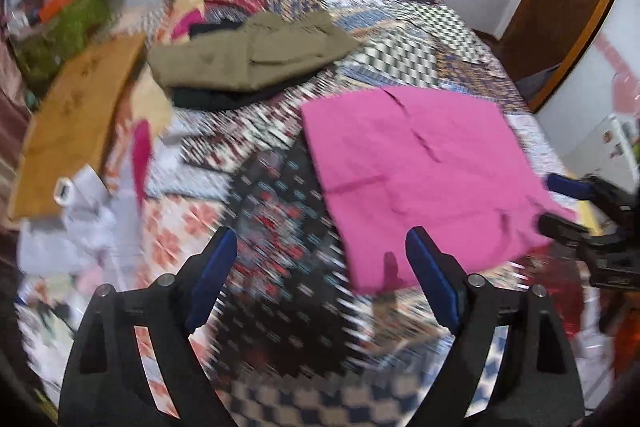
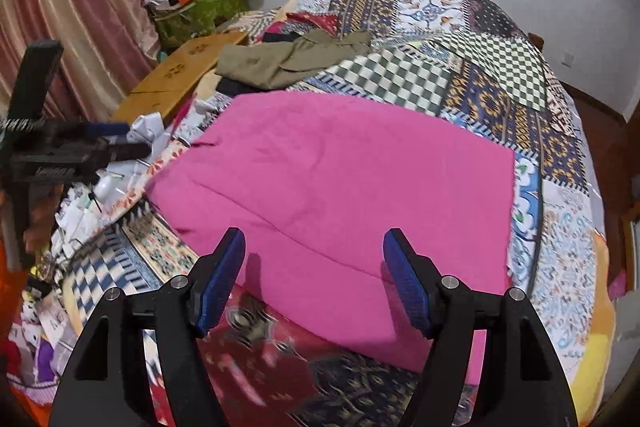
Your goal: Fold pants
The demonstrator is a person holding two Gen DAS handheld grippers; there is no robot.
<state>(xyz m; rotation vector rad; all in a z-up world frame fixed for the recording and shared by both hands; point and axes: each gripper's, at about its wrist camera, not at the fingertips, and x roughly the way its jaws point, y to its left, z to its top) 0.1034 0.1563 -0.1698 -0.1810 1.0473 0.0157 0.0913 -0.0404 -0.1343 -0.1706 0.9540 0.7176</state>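
The pink pants (image 2: 340, 187) lie folded flat on the patchwork bedspread (image 2: 480, 75); in the blurred left wrist view the pants (image 1: 420, 167) sit to the right of centre. My left gripper (image 1: 320, 267) is open and empty, over the bedspread just left of the pants' near edge. My right gripper (image 2: 314, 267) is open and empty, just above the pants' near edge. The right gripper also shows in the left wrist view (image 1: 568, 203) at the pants' right corner, and the left gripper shows in the right wrist view (image 2: 120, 139) at far left.
Olive-green pants (image 2: 288, 61) lie folded on dark clothes at the far side of the bed. A cardboard box (image 2: 180, 75), white crumpled items (image 2: 148, 131) and a green bag (image 2: 200, 11) with clutter sit to the left. A curtain (image 2: 72, 27) hangs at left.
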